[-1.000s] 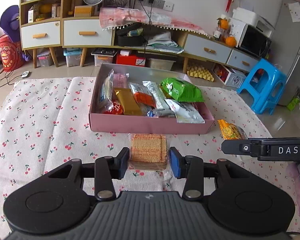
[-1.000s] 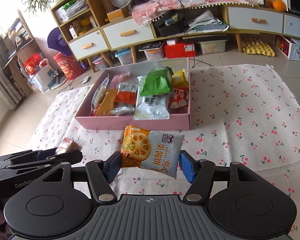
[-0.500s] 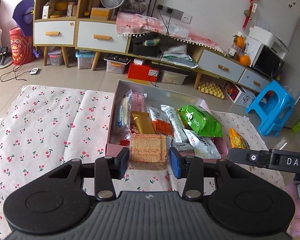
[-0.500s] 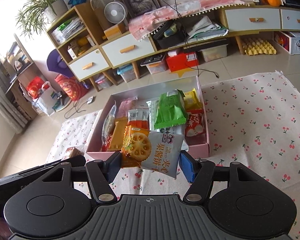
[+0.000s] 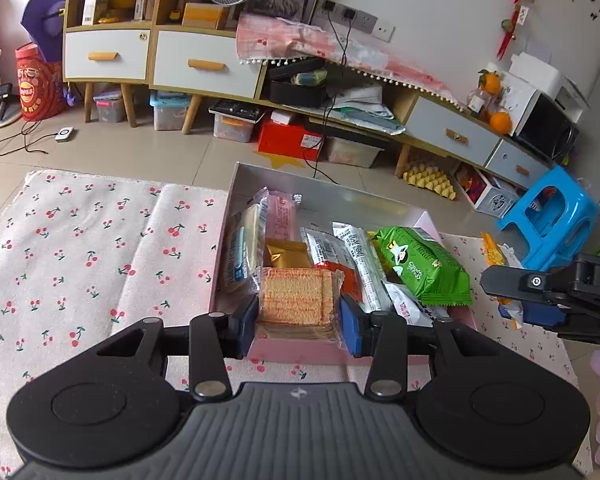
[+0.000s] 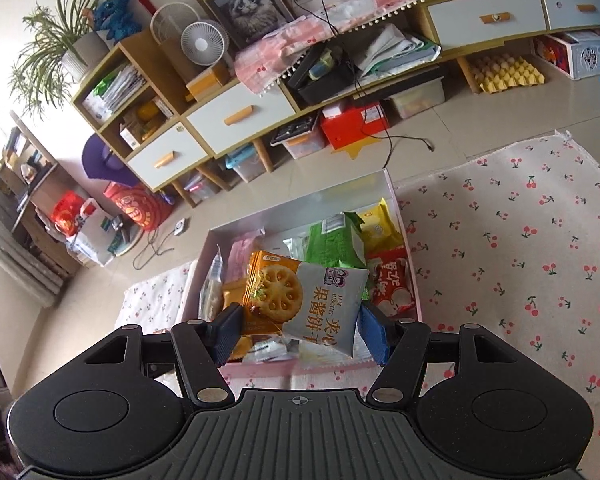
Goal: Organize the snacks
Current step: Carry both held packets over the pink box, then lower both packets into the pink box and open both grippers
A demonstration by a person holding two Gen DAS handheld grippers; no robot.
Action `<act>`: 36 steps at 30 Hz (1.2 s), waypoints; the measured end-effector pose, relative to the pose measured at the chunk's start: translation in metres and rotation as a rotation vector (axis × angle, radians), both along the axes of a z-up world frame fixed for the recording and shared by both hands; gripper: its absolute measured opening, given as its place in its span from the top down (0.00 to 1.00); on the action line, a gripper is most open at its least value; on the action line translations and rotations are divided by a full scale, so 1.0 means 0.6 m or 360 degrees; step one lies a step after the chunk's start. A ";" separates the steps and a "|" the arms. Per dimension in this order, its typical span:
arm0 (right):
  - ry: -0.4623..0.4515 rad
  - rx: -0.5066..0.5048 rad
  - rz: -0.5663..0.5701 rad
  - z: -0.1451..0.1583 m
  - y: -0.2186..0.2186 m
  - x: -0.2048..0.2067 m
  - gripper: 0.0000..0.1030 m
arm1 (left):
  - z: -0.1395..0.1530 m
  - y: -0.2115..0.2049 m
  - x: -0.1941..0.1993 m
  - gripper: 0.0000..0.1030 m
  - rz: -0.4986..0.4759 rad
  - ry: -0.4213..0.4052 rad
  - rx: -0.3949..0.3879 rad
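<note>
Wafer pack (image 5: 298, 300) in left gripper (image 5: 298, 326), seemingly above pink box (image 5: 300, 350)

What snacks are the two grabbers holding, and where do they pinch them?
Left gripper pinches the wafer pack by its two sides. Right gripper pinches the jam biscuit packet by its side edges.
</note>
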State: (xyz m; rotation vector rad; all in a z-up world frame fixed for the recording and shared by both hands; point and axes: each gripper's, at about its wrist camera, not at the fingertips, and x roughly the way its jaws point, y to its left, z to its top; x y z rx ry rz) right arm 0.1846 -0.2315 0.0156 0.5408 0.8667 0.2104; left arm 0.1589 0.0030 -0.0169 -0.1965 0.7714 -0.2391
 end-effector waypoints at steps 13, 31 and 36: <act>-0.0047 0.0093 0.0064 -0.031 0.044 0.063 0.39 | -0.028 -0.012 0.025 0.61 -0.0039 -0.0008 0.0005; -0.0066 0.0069 0.0101 -0.040 0.061 0.074 0.21 | -0.026 -0.021 0.026 0.31 0.0008 -0.0052 0.0071; -0.0055 0.0060 0.0104 -0.035 0.060 0.072 0.19 | -0.024 -0.024 0.024 0.22 0.0003 -0.0044 0.0085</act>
